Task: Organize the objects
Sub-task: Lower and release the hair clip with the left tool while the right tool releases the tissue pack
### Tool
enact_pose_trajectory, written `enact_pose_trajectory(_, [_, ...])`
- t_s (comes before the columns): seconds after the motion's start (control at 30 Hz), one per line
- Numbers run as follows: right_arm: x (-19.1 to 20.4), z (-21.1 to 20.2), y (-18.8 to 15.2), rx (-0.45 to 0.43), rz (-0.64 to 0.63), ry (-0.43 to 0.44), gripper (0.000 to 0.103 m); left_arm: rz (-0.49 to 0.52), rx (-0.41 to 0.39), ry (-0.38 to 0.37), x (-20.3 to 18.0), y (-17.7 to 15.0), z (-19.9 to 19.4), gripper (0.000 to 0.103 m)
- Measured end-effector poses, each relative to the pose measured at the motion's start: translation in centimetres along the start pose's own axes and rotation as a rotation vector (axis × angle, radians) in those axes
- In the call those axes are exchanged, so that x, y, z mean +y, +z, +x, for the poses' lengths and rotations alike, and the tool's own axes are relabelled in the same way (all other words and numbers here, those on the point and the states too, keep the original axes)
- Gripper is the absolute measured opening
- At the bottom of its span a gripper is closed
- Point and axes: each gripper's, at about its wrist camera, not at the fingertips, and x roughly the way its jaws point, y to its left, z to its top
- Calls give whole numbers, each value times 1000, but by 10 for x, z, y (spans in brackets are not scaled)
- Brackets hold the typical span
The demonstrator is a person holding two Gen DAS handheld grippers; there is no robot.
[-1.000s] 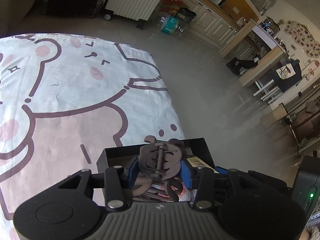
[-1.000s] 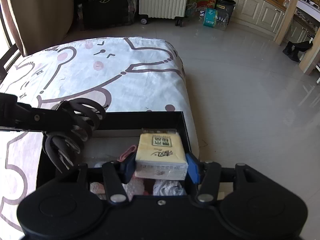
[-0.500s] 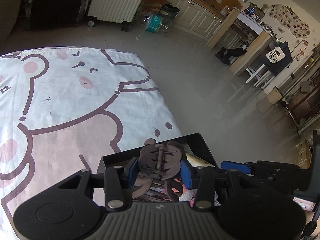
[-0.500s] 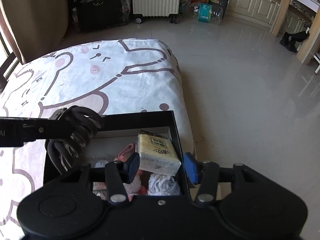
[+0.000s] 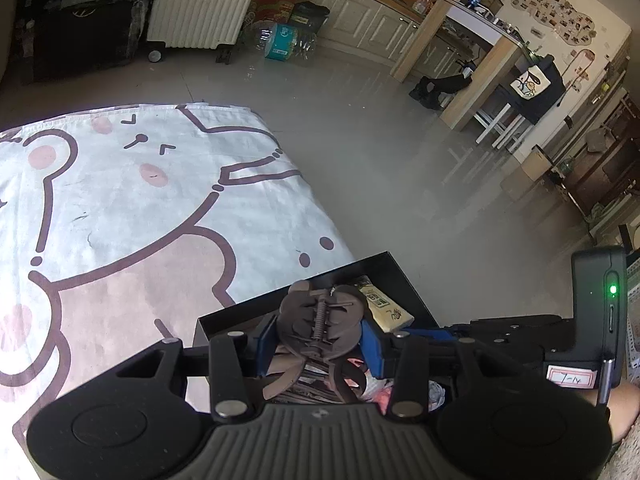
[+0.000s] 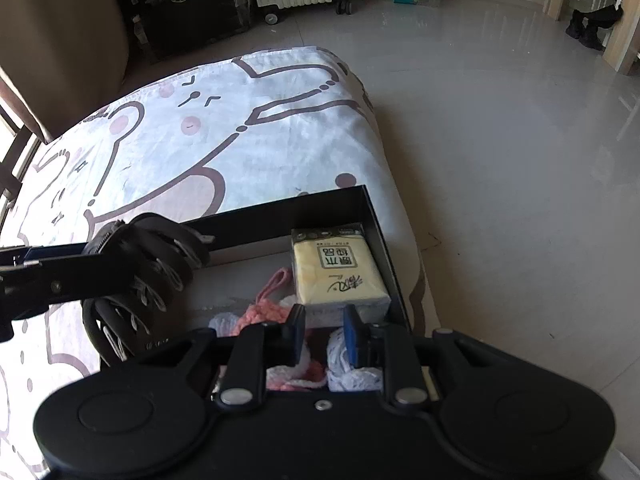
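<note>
My left gripper (image 5: 318, 342) is shut on a dark brown hair claw clip (image 5: 320, 318) and holds it over the left part of an open black box (image 5: 414, 292) on the bed. In the right wrist view the clip (image 6: 152, 264) hangs above the box's left rim (image 6: 280, 212). A yellow tissue pack (image 6: 336, 268) lies flat in the box's far right corner. Just short of it, my right gripper (image 6: 325, 332) hovers over the box with its jaws closing and nothing between them. Pink (image 6: 264, 312) and white (image 6: 352, 368) knitted pieces lie below it.
The box sits at the bed's right edge on a cartoon bear sheet (image 6: 200, 128). Grey tiled floor (image 6: 500, 160) drops away to the right. A white radiator (image 5: 200, 4), black bags (image 5: 76, 28) and a pack of water bottles (image 5: 280, 40) stand far back.
My right gripper let go of the tissue pack, which now lies in the box. It drew back a little and its jaws have narrowed. The left gripper rolled slightly, still holding the clip.
</note>
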Motion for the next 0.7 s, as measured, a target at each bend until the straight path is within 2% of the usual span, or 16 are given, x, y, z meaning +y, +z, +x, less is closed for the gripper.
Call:
enact_pose_trajectory(0.13, [-2, 5, -3, 15, 0, 6, 22, 75, 20, -12, -2, 1, 4, 45])
enact_pose_trajectory(0.33, [-10, -8, -3, -8, 55, 47, 22, 221, 64, 30, -14, 3, 11, 45])
enact_pose_trajectory(0.5, [-18, -24, -2, -55, 119, 74, 22, 449, 138, 64, -25, 1, 26, 45])
enact_pose_trajectory(0.7, [-26, -29, -1, -77, 163, 89, 22, 704, 198, 50, -37, 6, 40, 45])
